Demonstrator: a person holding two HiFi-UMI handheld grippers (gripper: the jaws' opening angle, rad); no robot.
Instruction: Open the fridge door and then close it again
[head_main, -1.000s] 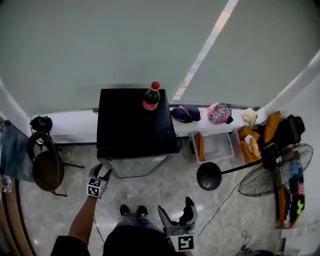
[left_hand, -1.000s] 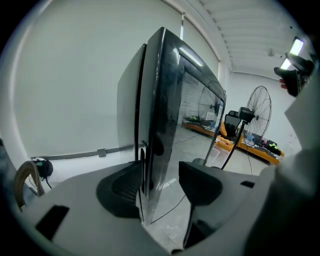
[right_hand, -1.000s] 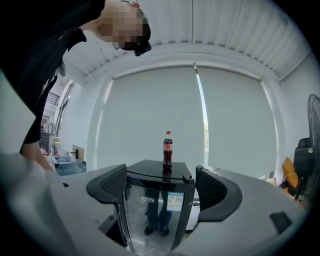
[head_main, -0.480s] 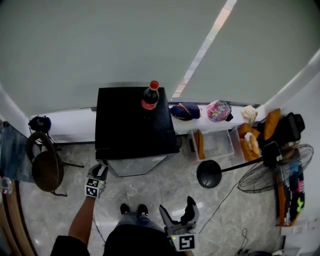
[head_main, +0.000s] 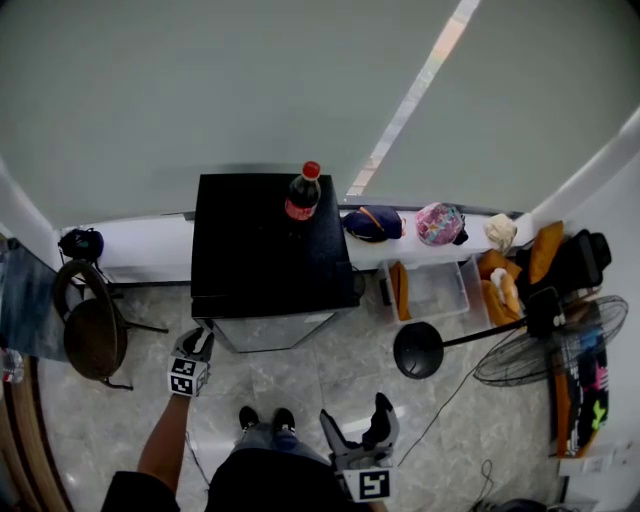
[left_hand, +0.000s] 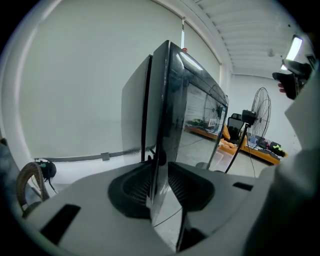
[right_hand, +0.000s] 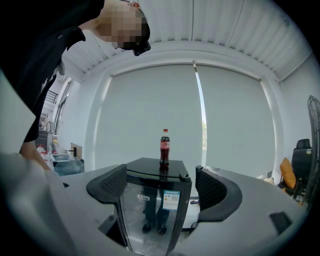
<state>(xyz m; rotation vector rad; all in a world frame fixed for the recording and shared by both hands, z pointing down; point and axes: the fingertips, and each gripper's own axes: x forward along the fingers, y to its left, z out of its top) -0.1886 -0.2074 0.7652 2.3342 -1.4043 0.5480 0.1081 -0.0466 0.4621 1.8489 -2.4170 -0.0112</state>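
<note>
While the left gripper (left_hand: 159, 182), just closed, clamps the door (left_hand: 170, 110) edge and the right gripper (head_main: 354, 412) gapes, pulling outward likely follows.

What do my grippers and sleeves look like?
The left gripper and right gripper are light grey with black ribbed pads and a marker cube. Your top is dark, short-sleeved. The left jaws have just been closing on the fridge door.
</note>
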